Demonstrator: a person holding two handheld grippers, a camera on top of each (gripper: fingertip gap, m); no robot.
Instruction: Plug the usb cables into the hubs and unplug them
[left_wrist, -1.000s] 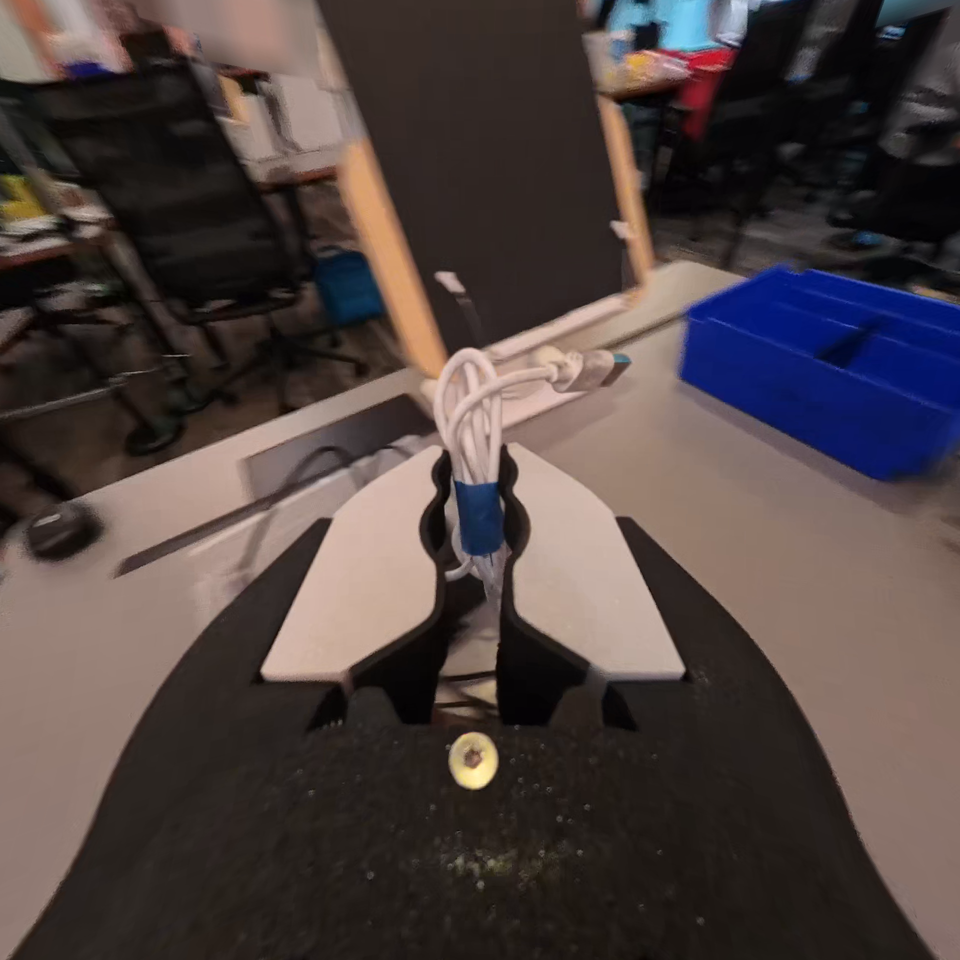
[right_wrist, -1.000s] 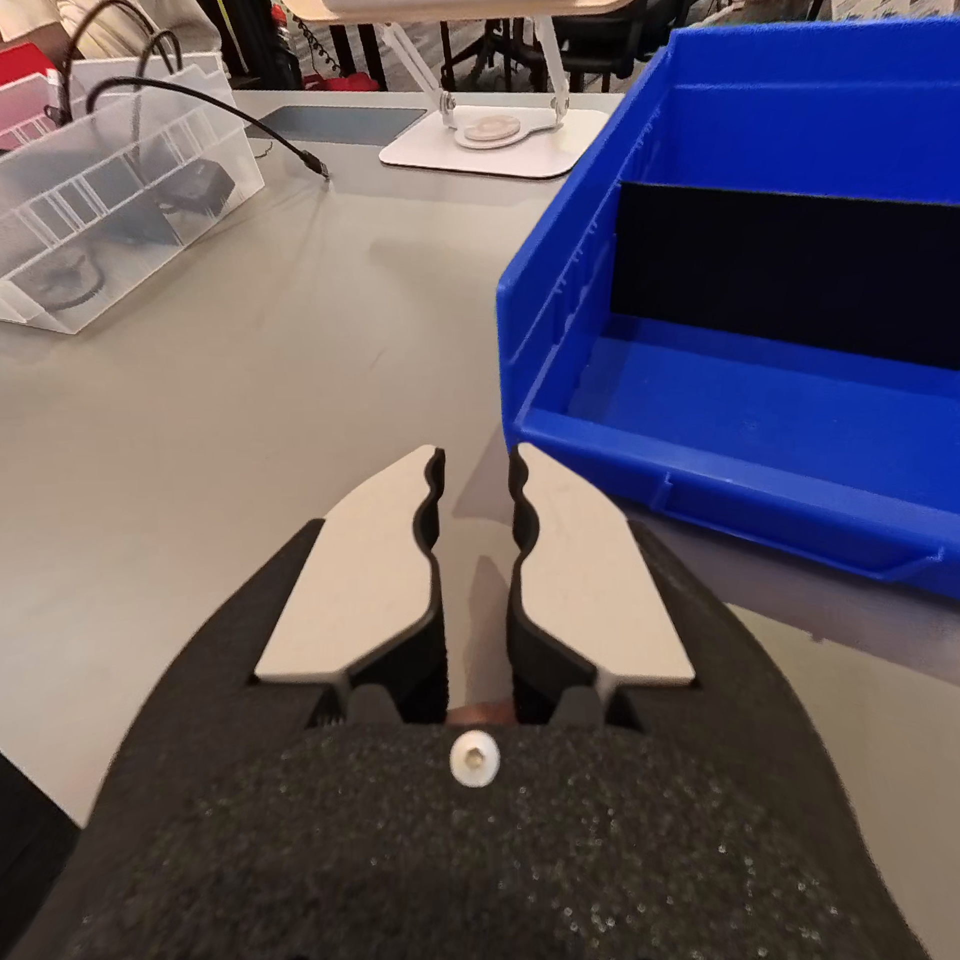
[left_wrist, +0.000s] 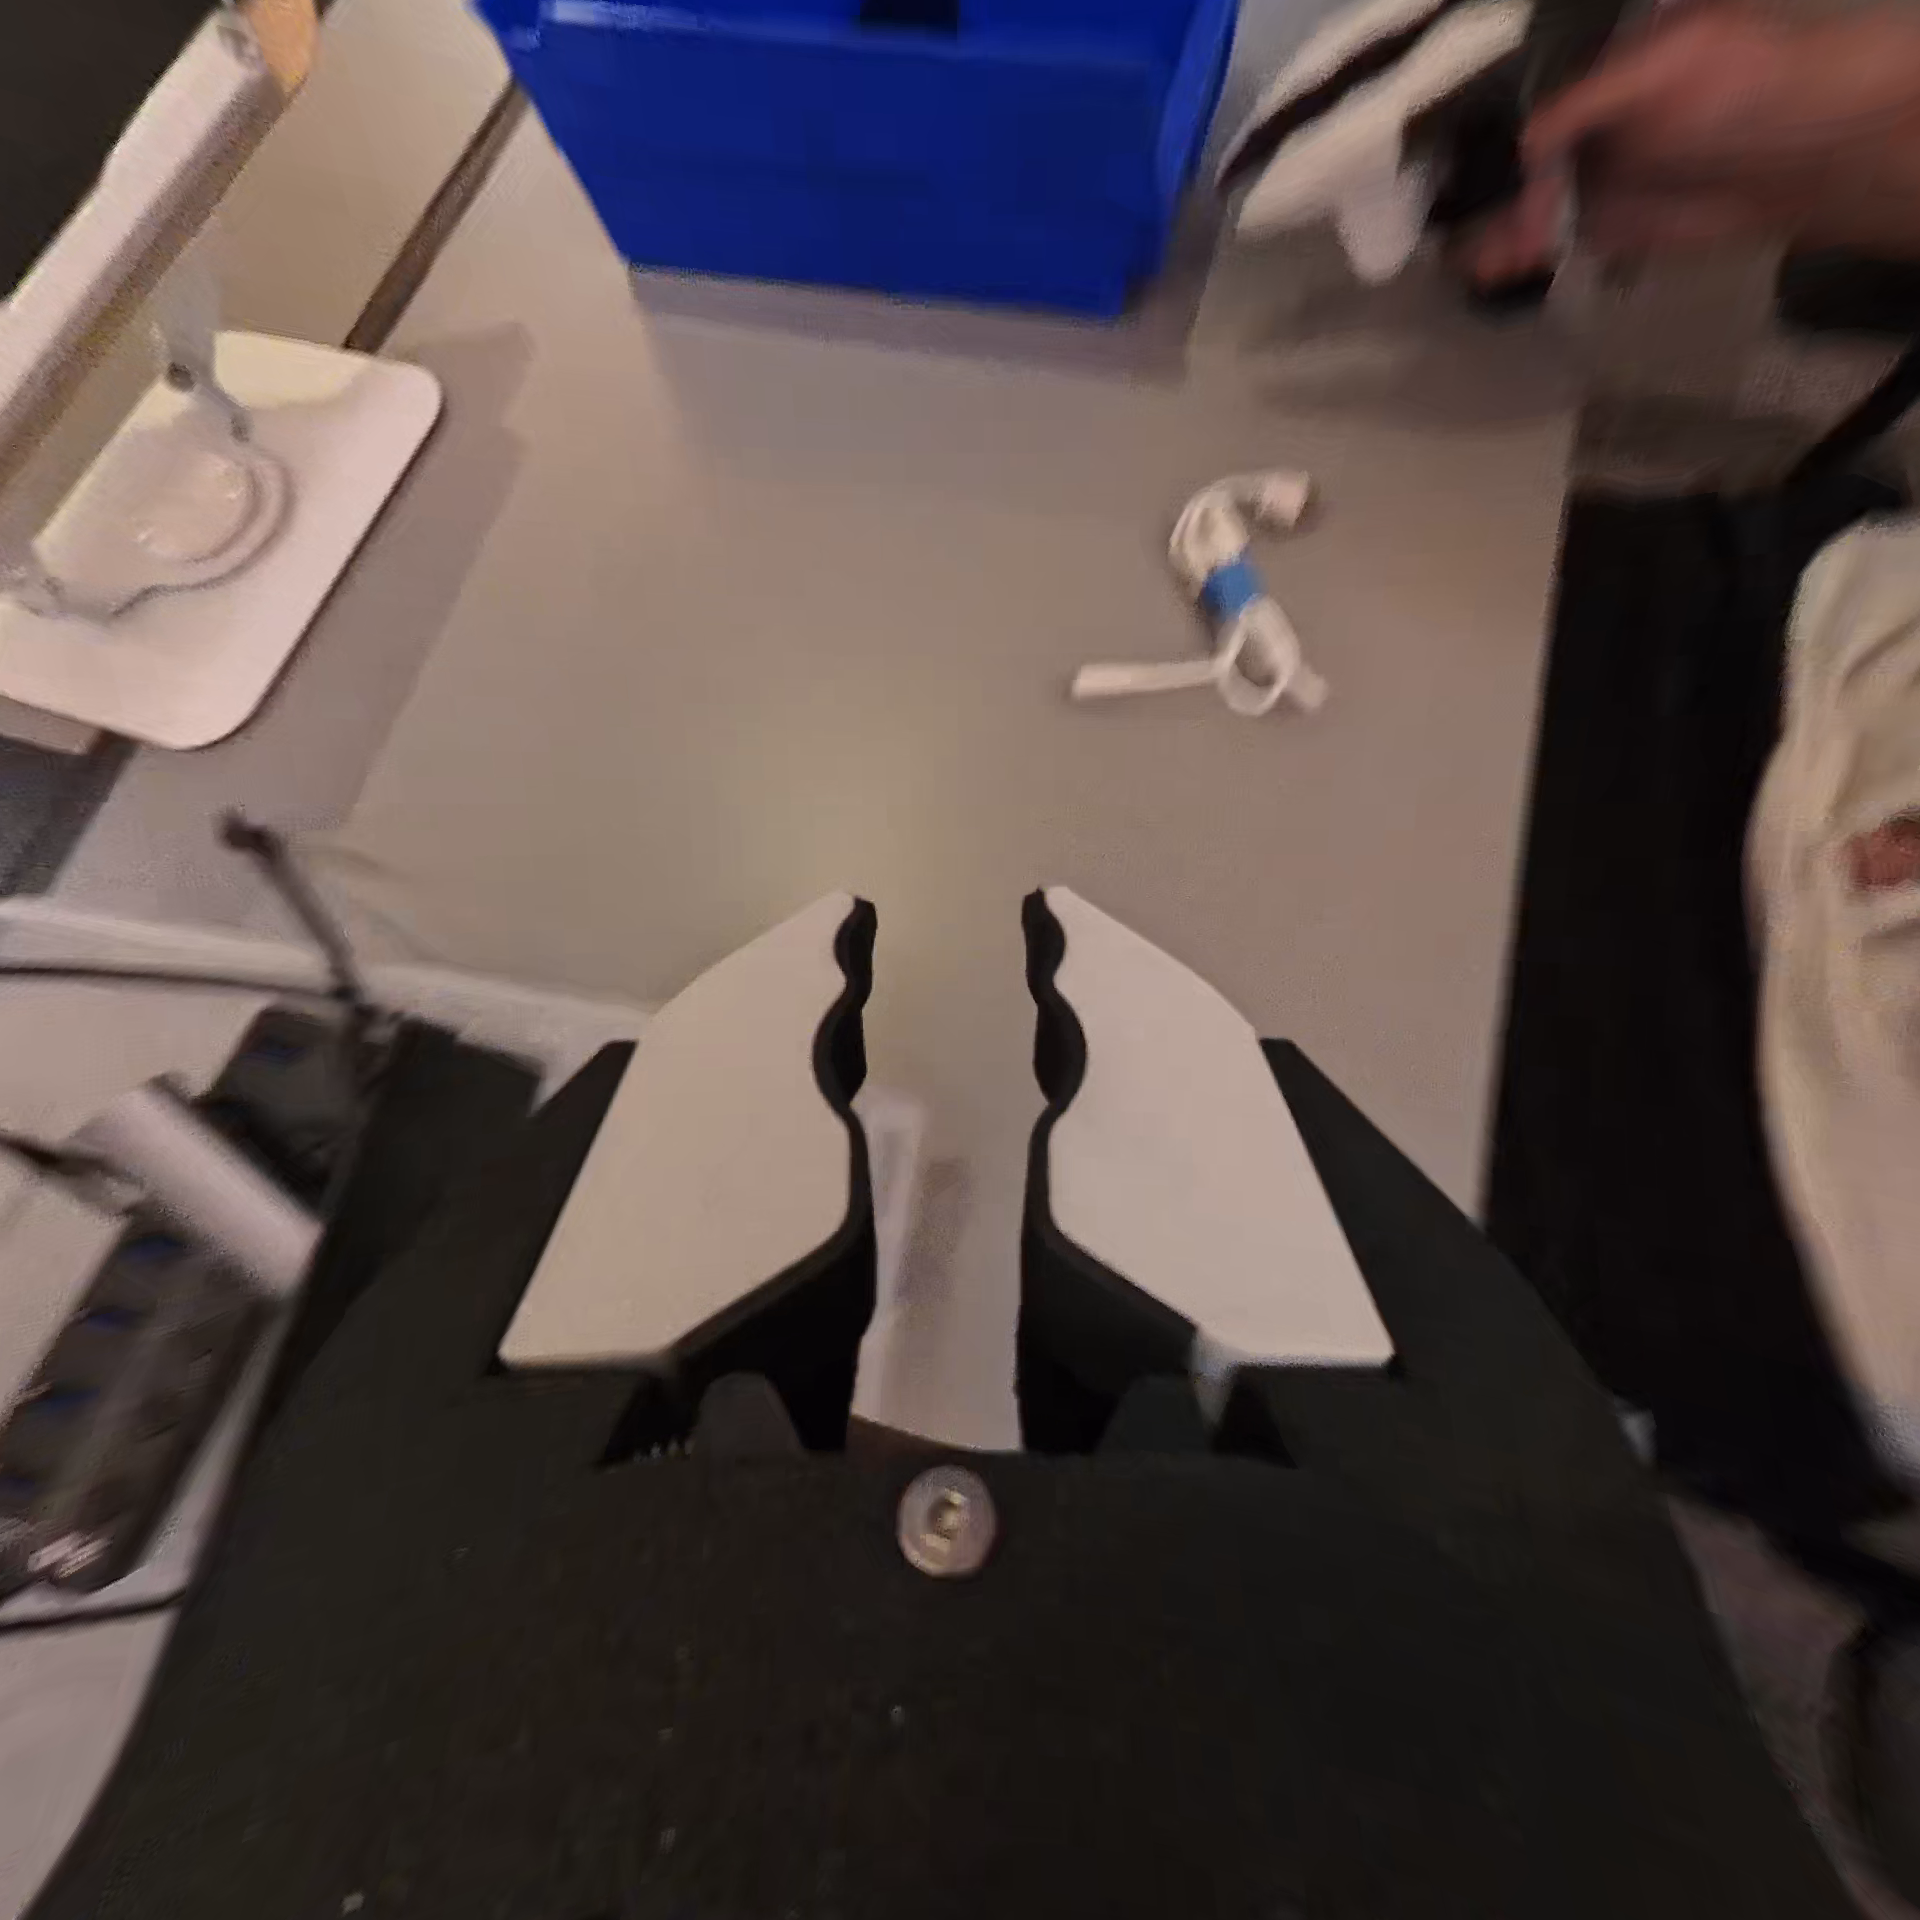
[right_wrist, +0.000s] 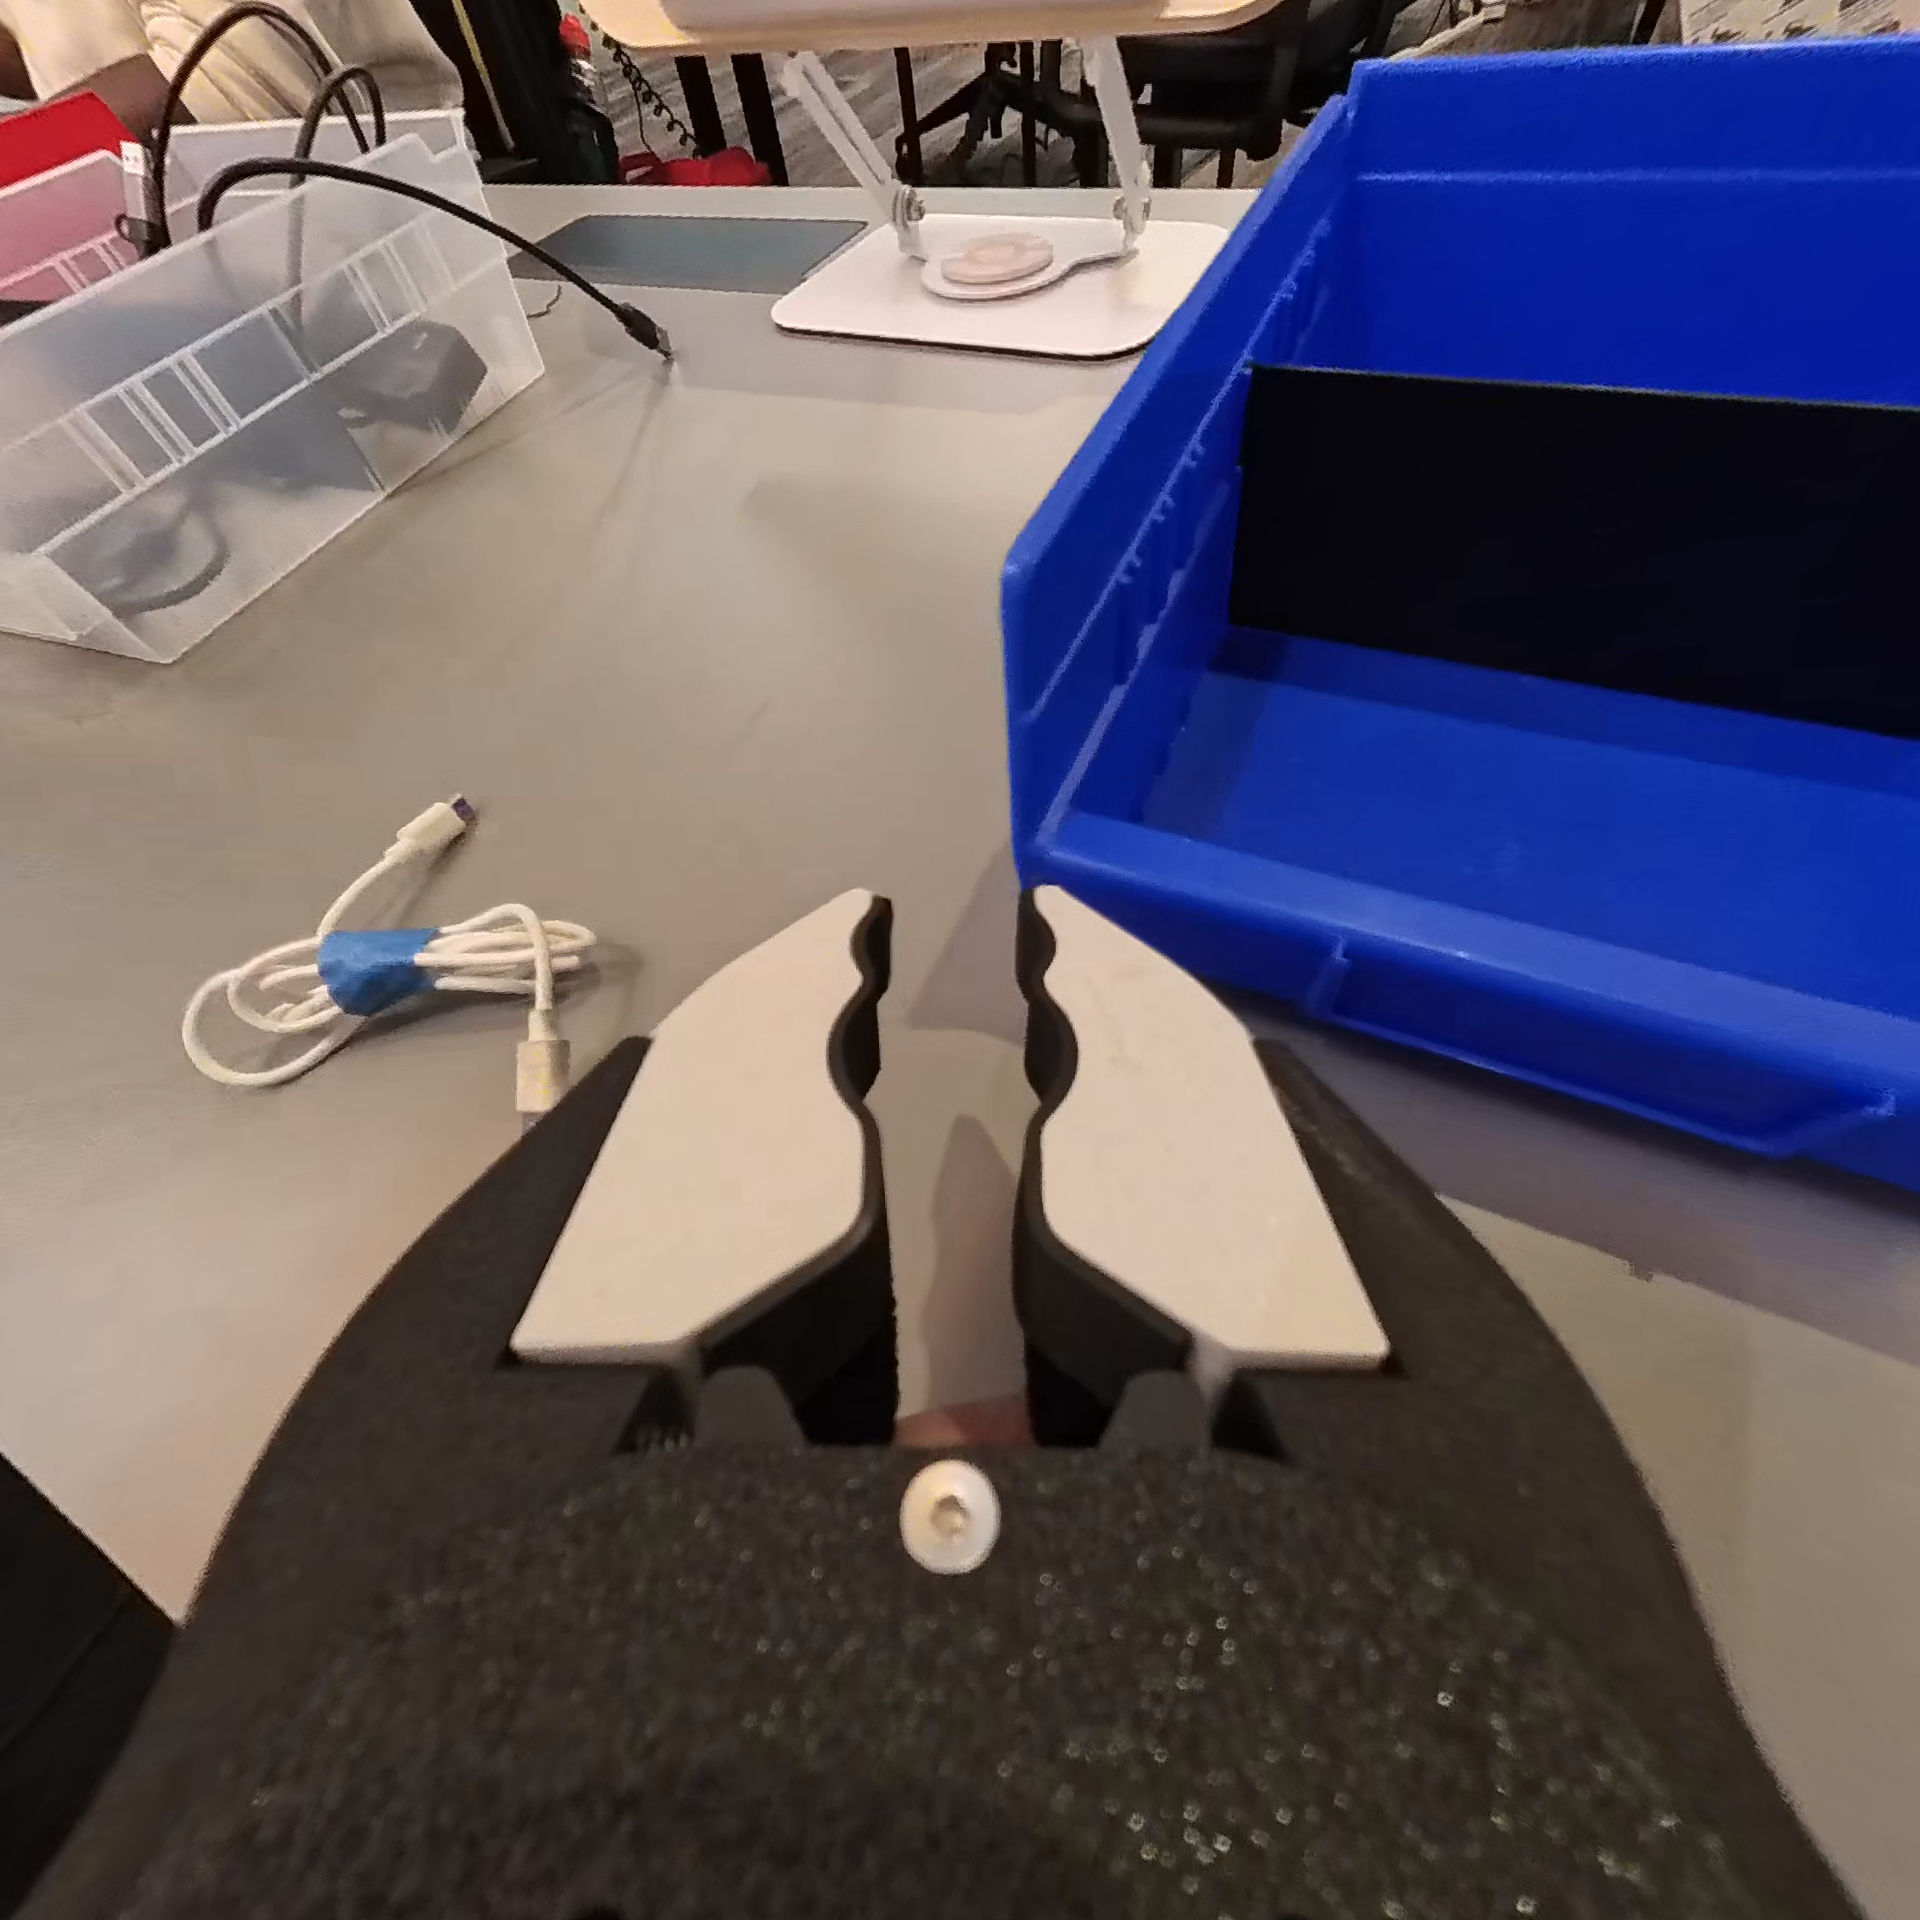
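Note:
A coiled white USB cable (left_wrist: 1236, 603) bound with blue tape lies loose on the grey table, ahead and to the right of my left gripper (left_wrist: 948, 909). The left gripper is open and empty. The cable also shows in the right wrist view (right_wrist: 405, 971), on the table just left of my right gripper (right_wrist: 954, 909), which is open a little and empty. Dark USB hubs (left_wrist: 114, 1382) lie blurred at the lower left of the left wrist view. A dark hub (right_wrist: 400, 390) sits in the clear bin.
A blue bin (right_wrist: 1455, 935) stands right of the right gripper and at the far end in the left wrist view (left_wrist: 862, 156). A clear plastic bin (right_wrist: 239, 416) with black cables sits far left. A white stand base (right_wrist: 977, 281) is behind. A person's hand (left_wrist: 1714, 135) is blurred at top right.
My left gripper has let go of the white cable, which now lies on the table, and it has swung to look down over the table. The right gripper has barely moved.

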